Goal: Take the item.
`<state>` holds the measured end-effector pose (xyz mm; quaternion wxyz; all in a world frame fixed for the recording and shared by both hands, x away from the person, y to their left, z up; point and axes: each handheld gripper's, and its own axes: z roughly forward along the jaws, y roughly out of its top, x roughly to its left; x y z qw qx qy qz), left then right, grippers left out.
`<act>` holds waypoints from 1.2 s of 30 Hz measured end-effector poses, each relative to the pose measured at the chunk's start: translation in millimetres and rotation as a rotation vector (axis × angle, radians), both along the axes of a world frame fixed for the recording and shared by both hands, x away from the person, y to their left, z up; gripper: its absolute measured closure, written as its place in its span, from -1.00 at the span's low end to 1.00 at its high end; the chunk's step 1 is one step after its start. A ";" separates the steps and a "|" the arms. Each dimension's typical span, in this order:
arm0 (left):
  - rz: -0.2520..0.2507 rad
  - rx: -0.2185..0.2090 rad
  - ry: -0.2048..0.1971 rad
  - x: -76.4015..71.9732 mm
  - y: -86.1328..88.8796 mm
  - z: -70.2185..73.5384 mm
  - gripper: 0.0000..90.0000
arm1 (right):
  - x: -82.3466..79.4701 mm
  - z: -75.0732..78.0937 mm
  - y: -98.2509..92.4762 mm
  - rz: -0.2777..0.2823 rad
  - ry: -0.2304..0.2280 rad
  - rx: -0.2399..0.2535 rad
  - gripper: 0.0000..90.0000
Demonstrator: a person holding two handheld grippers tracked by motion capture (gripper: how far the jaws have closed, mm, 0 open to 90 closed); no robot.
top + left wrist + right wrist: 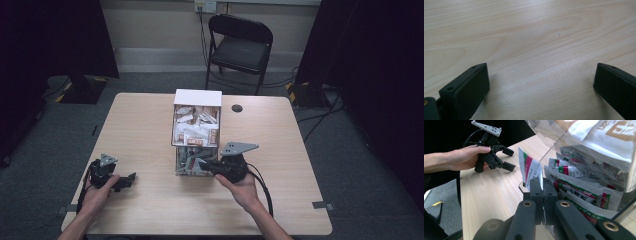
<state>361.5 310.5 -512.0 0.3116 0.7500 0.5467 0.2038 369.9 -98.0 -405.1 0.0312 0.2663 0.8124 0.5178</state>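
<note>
A clear two-level box [196, 99] stands mid-table. White and brown sachets fill its upper level; silver sachets [584, 192] with red and green print lie in the lower one. My right gripper [202, 165] reaches into the lower level's open front, and in the right gripper view it [543, 182] is shut on the edge of one silver sachet [530, 168] that stands upright. My left gripper [129, 179] rests on the table at the near left, apart from the box. Its jaws stand wide open over bare wood [541, 77], nothing between them. It also appears in the right gripper view, left gripper [509, 158], held by a hand.
The light wooden table [150, 130] has a small black round disc [237, 108] behind the box. A black folding chair [240, 45] stands beyond the far edge. Dark curtains hang on both sides, and cables trail on the floor at the right.
</note>
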 end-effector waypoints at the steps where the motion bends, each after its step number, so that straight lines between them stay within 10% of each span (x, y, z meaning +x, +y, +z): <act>1: 0.000 -0.001 0.000 0.0 0.0 0.0 -1.00 | 0.0 0.0 0.0 0.000 0.000 0.000 0.98; 36: 0.000 -0.002 0.000 0.0 0.0 -0.1 -1.00 | -14.6 17.5 -25.9 -0.023 -0.034 0.005 0.98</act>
